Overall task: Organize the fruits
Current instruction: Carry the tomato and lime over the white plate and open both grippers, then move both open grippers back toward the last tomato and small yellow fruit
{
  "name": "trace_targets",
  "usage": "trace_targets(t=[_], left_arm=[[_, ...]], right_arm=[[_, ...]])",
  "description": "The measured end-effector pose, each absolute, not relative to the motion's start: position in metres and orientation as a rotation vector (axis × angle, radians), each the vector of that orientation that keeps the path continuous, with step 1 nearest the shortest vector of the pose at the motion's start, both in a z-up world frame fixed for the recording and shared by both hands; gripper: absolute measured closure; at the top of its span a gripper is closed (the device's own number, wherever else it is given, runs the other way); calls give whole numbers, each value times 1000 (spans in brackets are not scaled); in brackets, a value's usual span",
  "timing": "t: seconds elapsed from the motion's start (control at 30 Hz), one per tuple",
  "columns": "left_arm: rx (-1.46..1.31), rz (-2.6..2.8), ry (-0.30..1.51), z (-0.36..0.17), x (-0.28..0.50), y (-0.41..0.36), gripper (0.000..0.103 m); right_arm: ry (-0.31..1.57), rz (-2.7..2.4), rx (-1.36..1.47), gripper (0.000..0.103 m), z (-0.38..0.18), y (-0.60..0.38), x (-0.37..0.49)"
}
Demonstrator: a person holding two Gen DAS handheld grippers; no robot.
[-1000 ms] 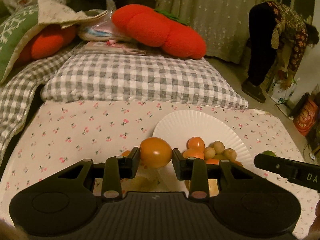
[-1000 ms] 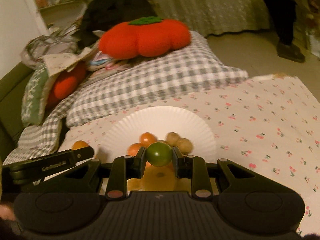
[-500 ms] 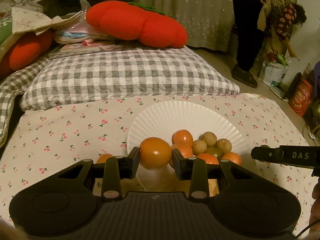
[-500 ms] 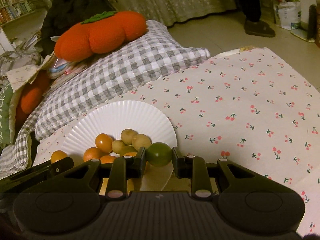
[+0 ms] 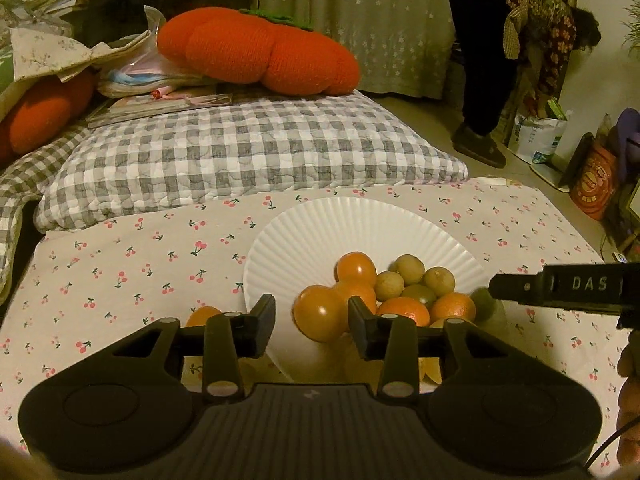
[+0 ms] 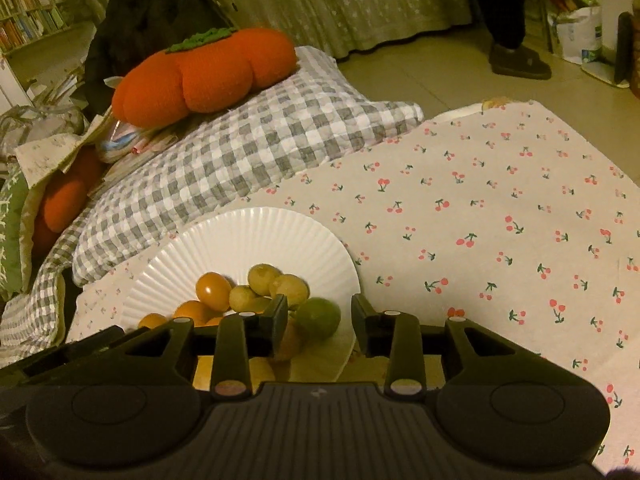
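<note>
A white ribbed plate (image 5: 360, 224) lies on the cherry-print cloth and holds several orange and yellow-green fruits. My left gripper (image 5: 312, 322) is open over the plate's near edge; an orange fruit (image 5: 318, 318) sits loose between its fingers, near the right one. One orange fruit (image 5: 202, 316) lies on the cloth left of the plate. My right gripper (image 6: 319, 320) is open over the plate (image 6: 256, 236); a green fruit (image 6: 318, 317) sits between its fingers on the plate's near right edge. The right gripper also shows at the right of the left wrist view.
A grey checked pillow (image 5: 240, 152) with an orange plush pumpkin (image 5: 256, 52) lies behind the plate. Cushions and papers are piled at the far left. A person (image 5: 516, 52) bends over bags on the floor at the far right. The cherry-print cloth (image 6: 500, 220) stretches right.
Both grippers have opened and let go of their fruits: the orange fruit and the green fruit now rest on the plate's near edge. Both cameras have moved closer to the plate.
</note>
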State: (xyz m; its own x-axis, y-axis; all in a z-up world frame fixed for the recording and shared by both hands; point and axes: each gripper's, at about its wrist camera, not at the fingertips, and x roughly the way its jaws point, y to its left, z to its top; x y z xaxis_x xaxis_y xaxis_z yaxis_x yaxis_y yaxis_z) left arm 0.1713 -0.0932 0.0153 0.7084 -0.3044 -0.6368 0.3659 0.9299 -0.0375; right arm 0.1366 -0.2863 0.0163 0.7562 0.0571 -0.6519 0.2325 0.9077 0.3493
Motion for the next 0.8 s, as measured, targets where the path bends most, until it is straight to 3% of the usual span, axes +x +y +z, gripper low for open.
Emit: trace_targets(t=[0.8], left_arm=[[76,-358,661,22,158,-84,51]], right_arm=[[687,-61,367,59,28,-270,134]])
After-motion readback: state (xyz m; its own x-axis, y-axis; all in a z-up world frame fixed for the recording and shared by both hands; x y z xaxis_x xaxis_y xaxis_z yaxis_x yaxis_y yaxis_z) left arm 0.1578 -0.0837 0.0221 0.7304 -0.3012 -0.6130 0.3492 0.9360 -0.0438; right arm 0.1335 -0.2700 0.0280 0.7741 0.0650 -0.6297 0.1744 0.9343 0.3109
